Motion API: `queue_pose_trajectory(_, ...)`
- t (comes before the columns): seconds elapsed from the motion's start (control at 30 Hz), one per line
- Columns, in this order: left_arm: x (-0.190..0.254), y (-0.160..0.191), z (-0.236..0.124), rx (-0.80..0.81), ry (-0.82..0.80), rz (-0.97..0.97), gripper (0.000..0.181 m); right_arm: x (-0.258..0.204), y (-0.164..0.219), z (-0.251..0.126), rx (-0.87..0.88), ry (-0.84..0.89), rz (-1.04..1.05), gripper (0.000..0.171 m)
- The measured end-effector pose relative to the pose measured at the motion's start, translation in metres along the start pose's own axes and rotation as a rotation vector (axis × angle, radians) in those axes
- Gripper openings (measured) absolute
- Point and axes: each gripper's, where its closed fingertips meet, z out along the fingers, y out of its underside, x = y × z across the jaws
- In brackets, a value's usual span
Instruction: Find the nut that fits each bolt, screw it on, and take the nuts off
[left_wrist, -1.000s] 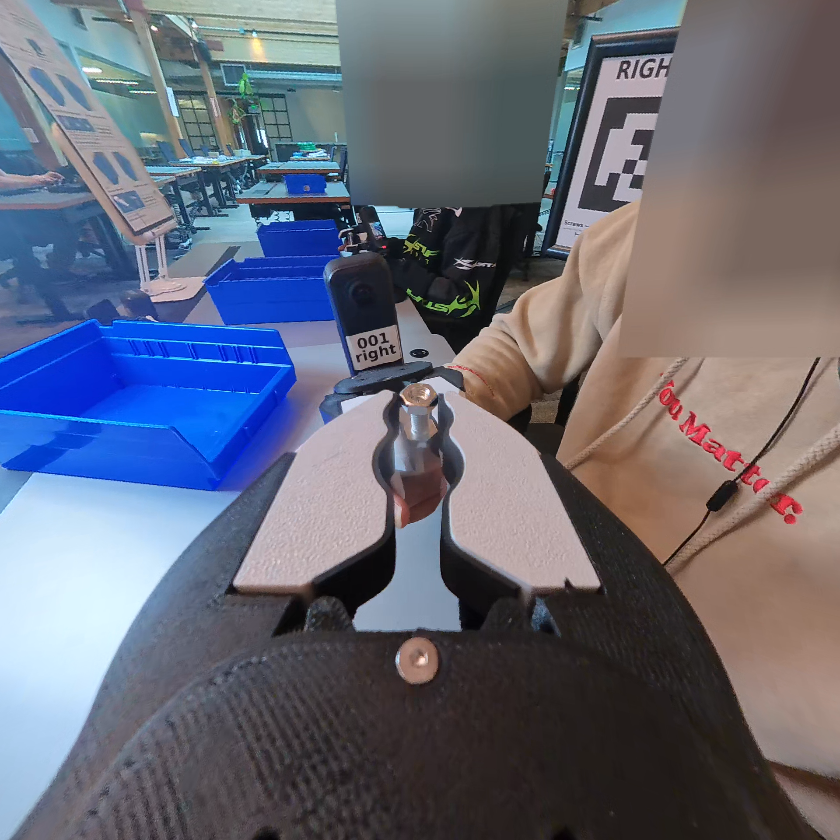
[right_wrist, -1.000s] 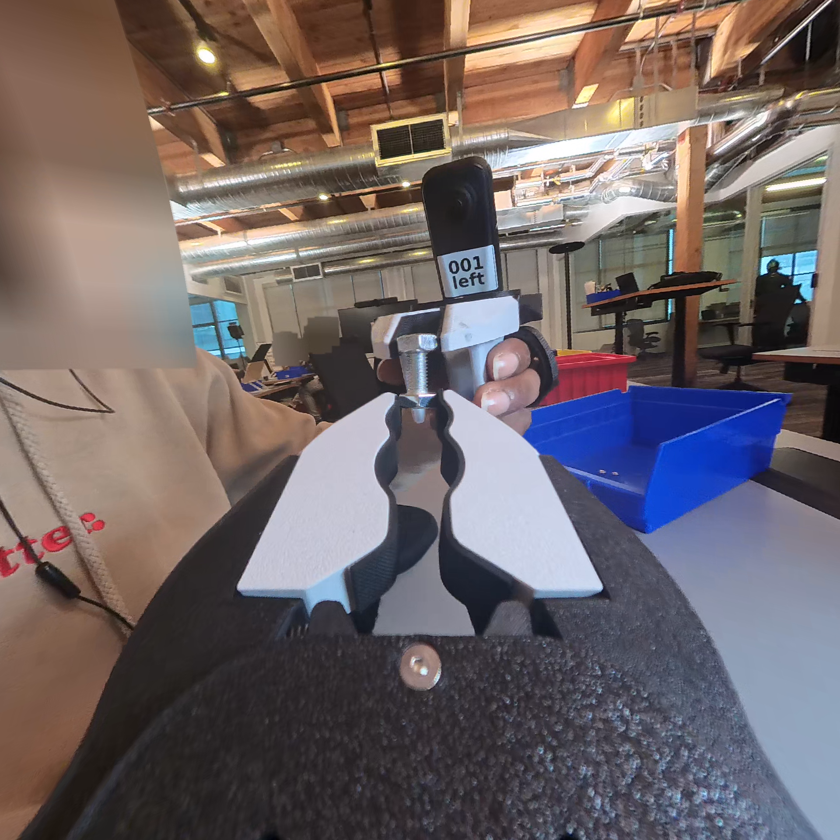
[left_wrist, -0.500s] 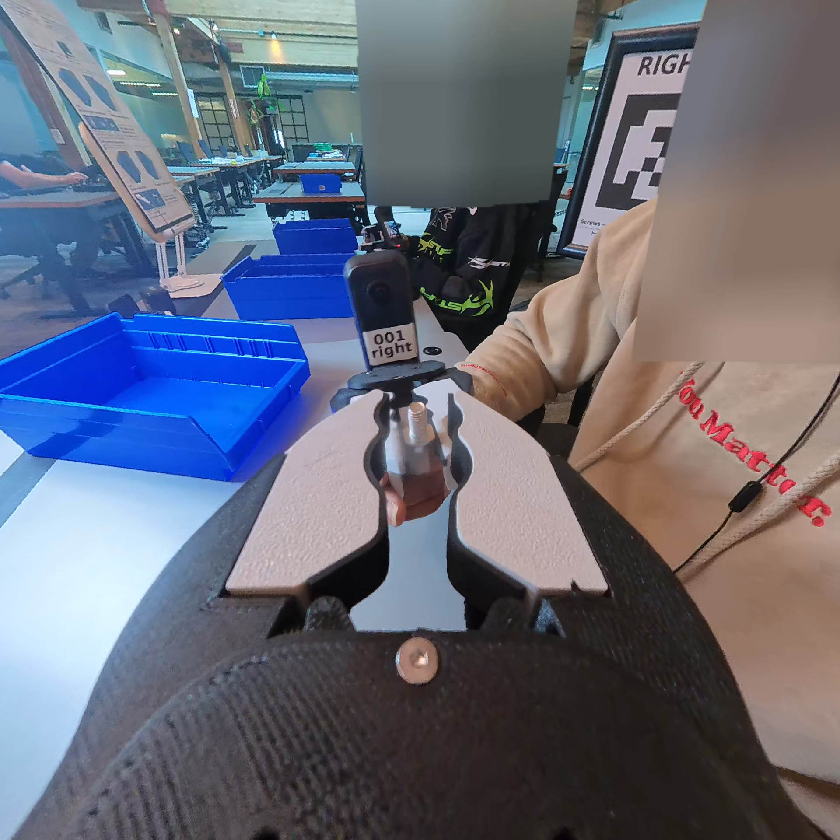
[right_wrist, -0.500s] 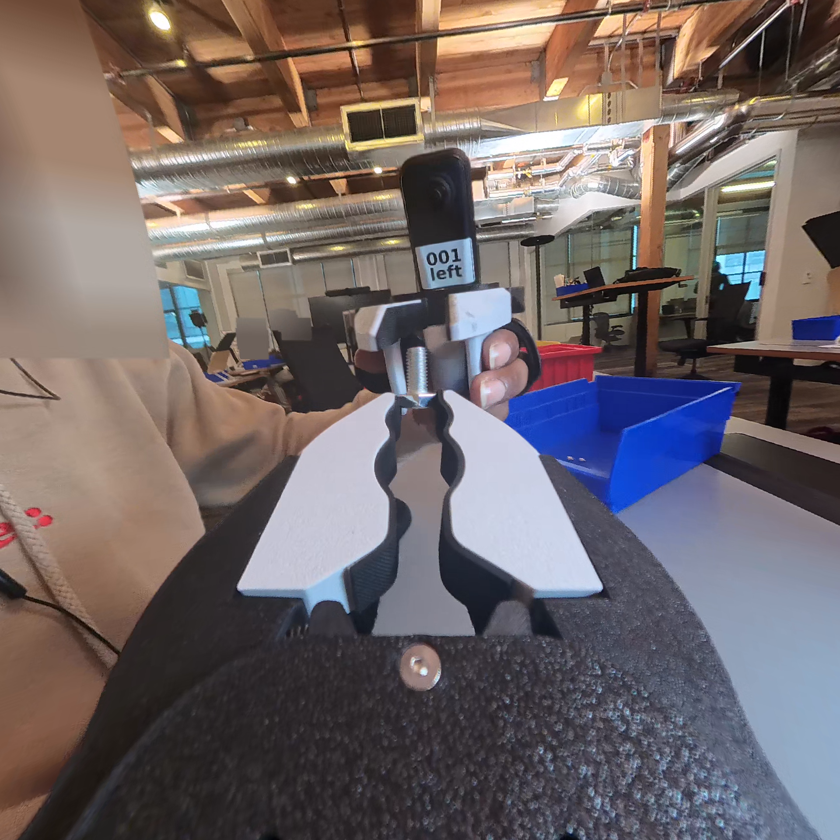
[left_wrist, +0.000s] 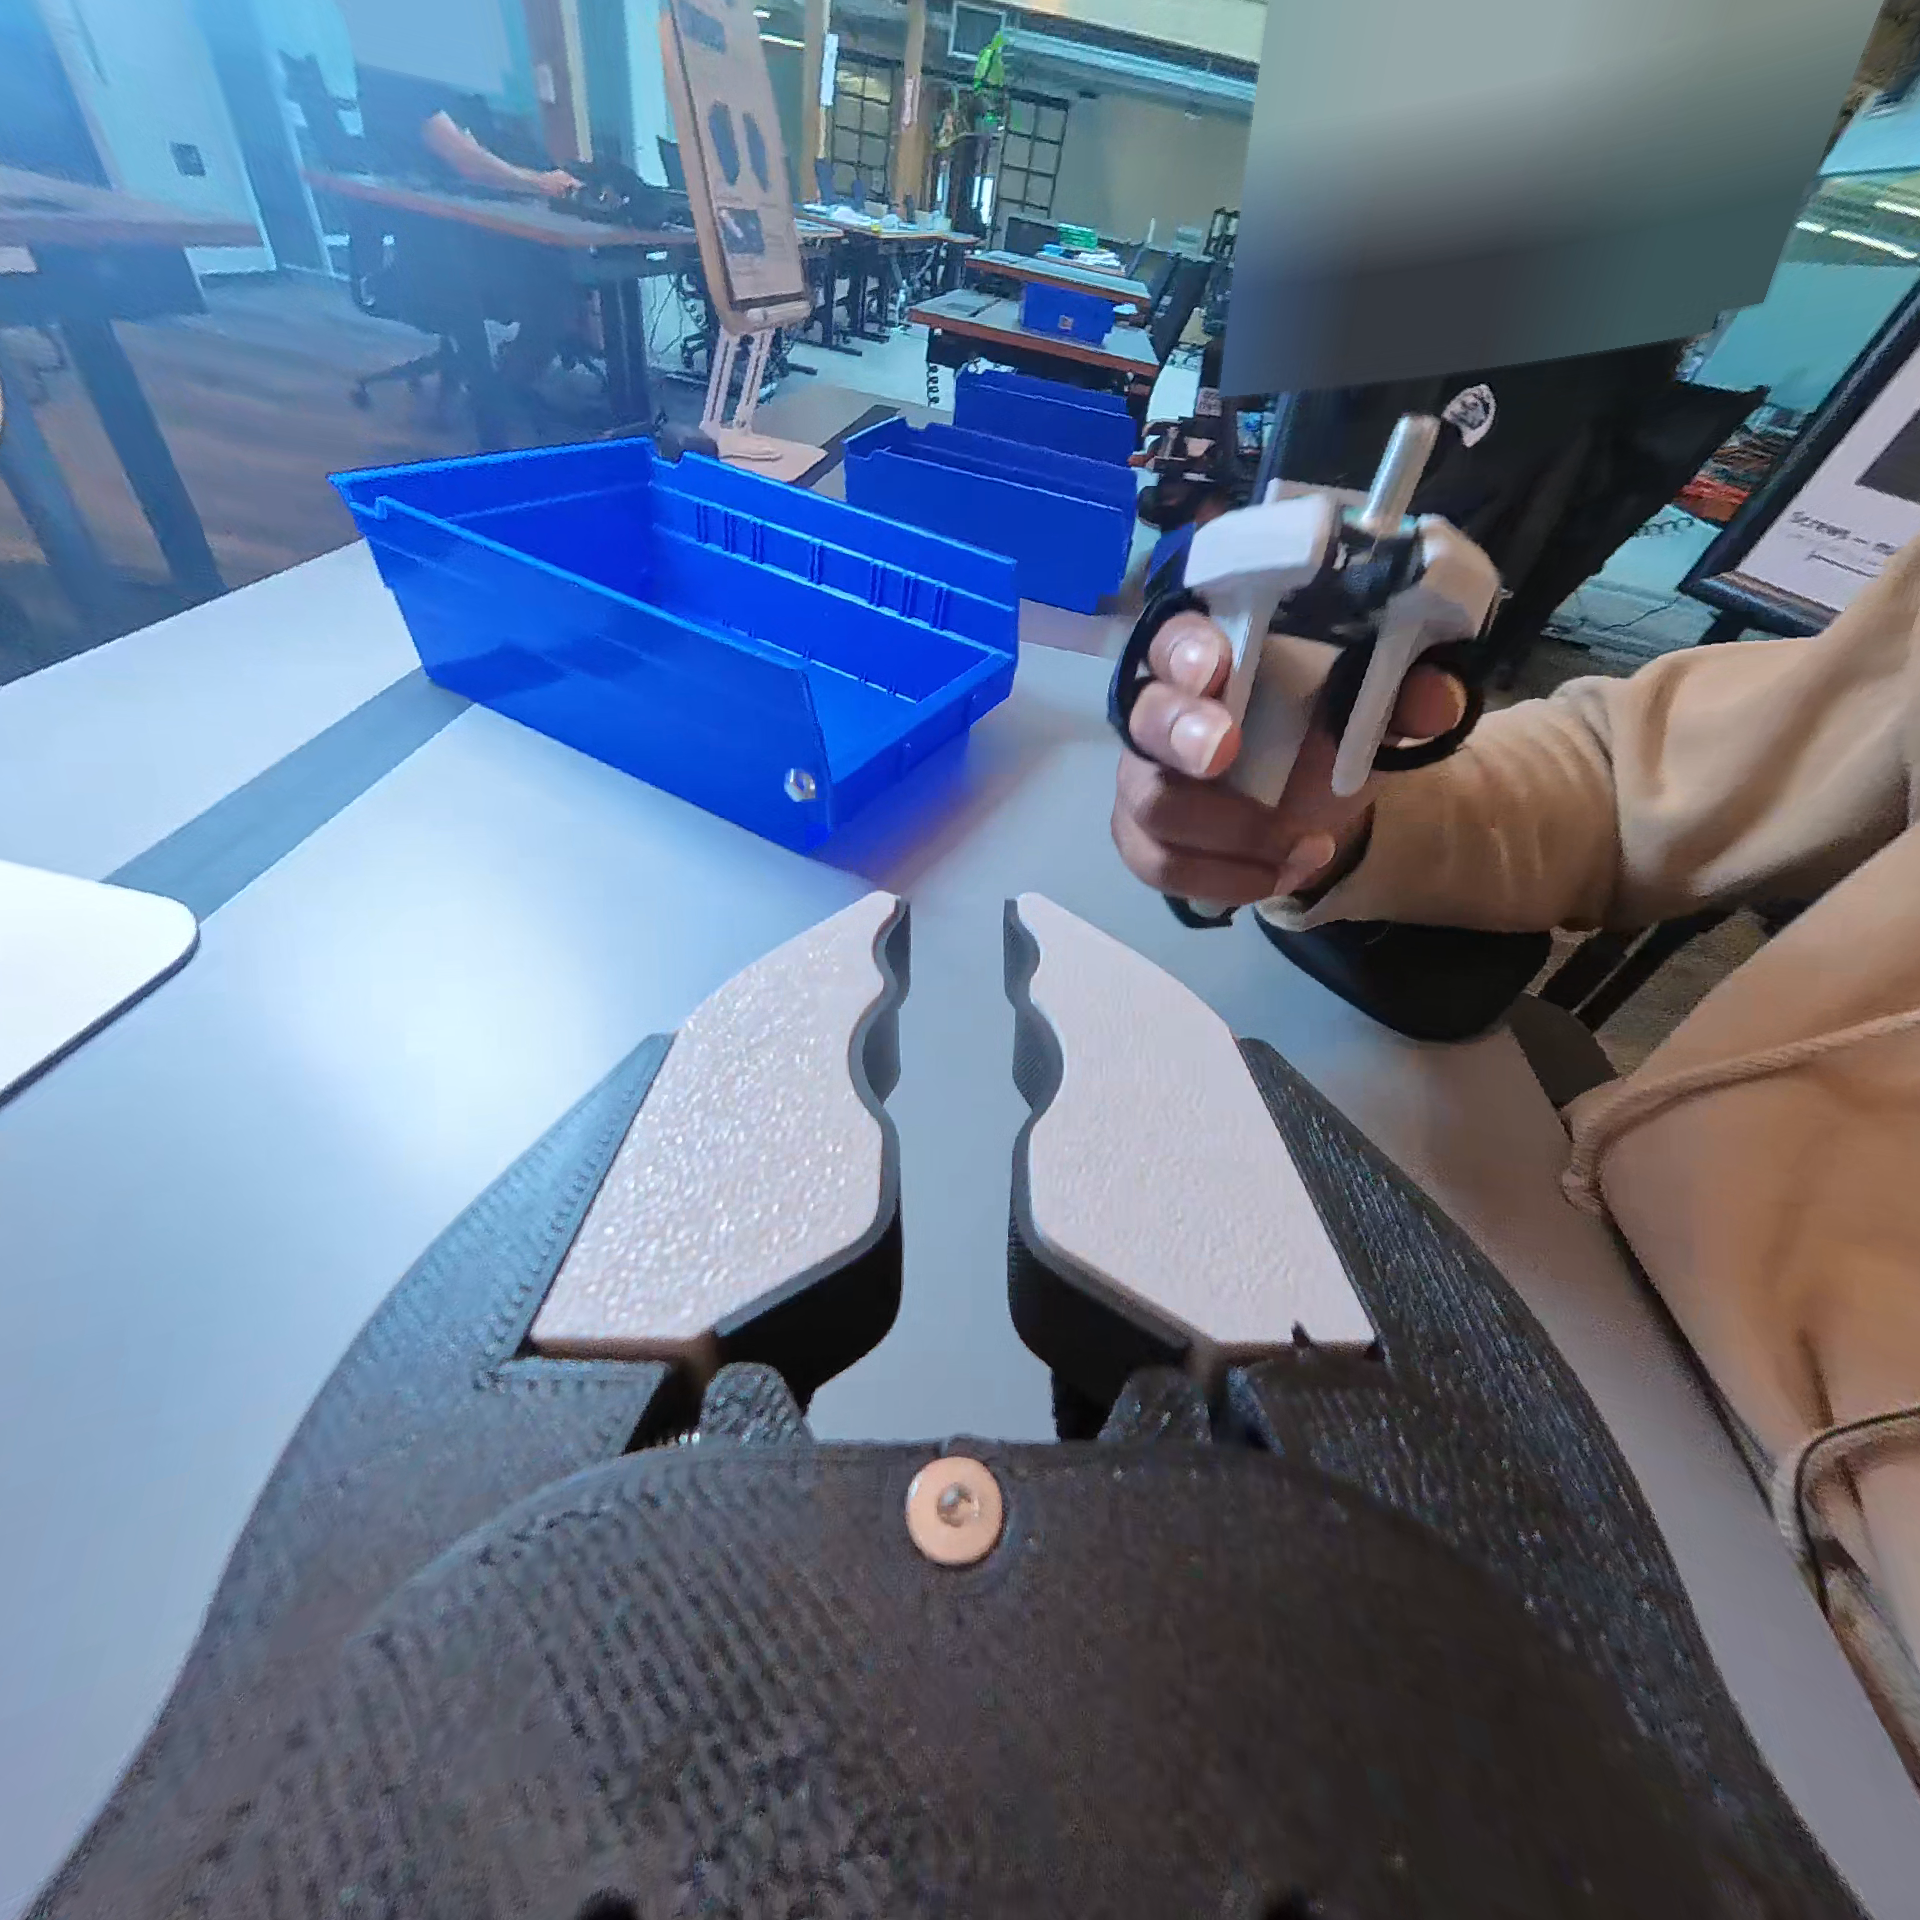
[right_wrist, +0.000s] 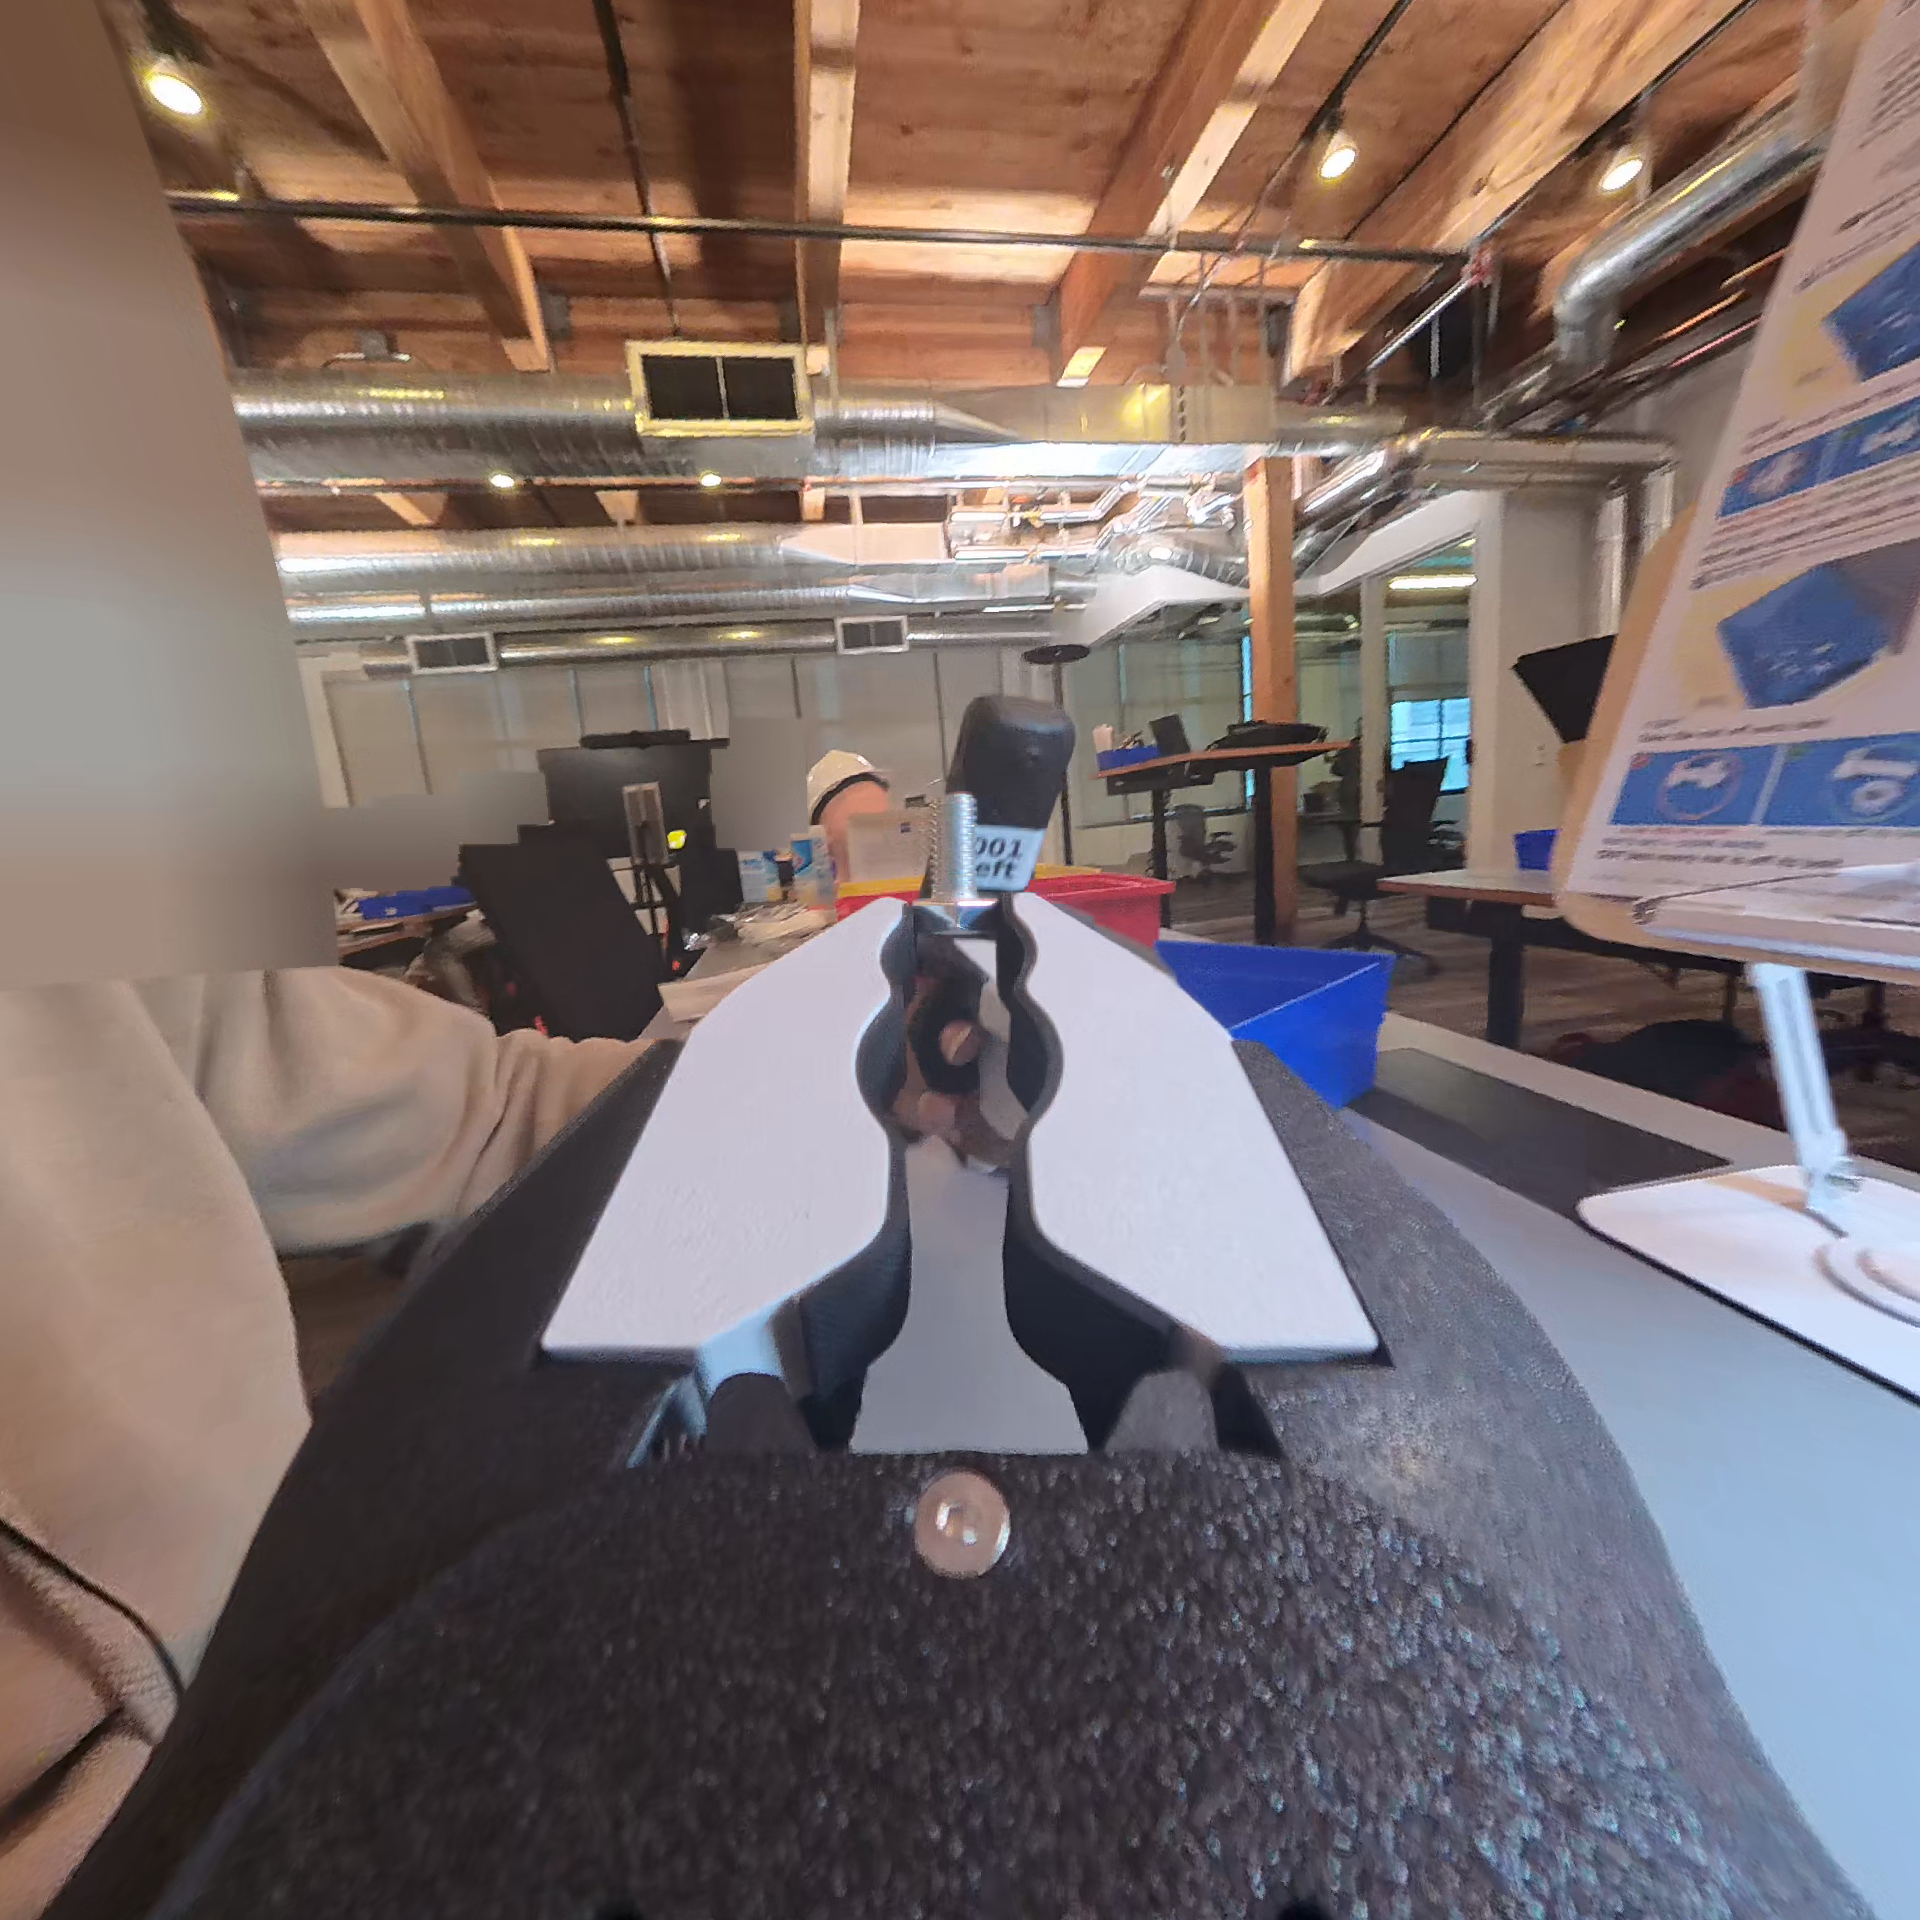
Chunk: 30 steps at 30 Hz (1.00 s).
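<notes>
Left hand-held gripper (left_wrist: 956, 914) parted, empty — right hand-held gripper (right_wrist: 956, 914) nearly closed.

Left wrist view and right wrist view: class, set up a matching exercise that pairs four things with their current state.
Things:
1. left gripper
2. right gripper
3. bolt
4. blue bin

States:
A. stands on the grey table
B. open, nothing between its fingers
C. points upward, gripped by its head
D. shut on a metal part

Pairs: 1-B, 2-D, 3-C, 4-A
</notes>
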Motion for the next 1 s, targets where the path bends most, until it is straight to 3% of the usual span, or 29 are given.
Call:
queue_pose_trajectory(0.37, -0.004, 0.008, 0.011, -0.009, -0.021, -0.007, 0.017, 0.020, -0.028, -0.018, 0.066, 0.085, -0.051, 0.015)
queue_pose_trajectory(0.8, -0.013, 0.013, 0.015, -0.010, -0.061, -0.025, 0.016, 0.024, -0.016, -0.017, 0.034, 0.097, -0.034, 0.015)
queue_pose_trajectory(1.0, -0.059, 0.013, 0.034, 0.001, -0.272, -0.040, 0.017, 0.027, -0.014, -0.016, 0.028, 0.113, -0.033, 0.015)
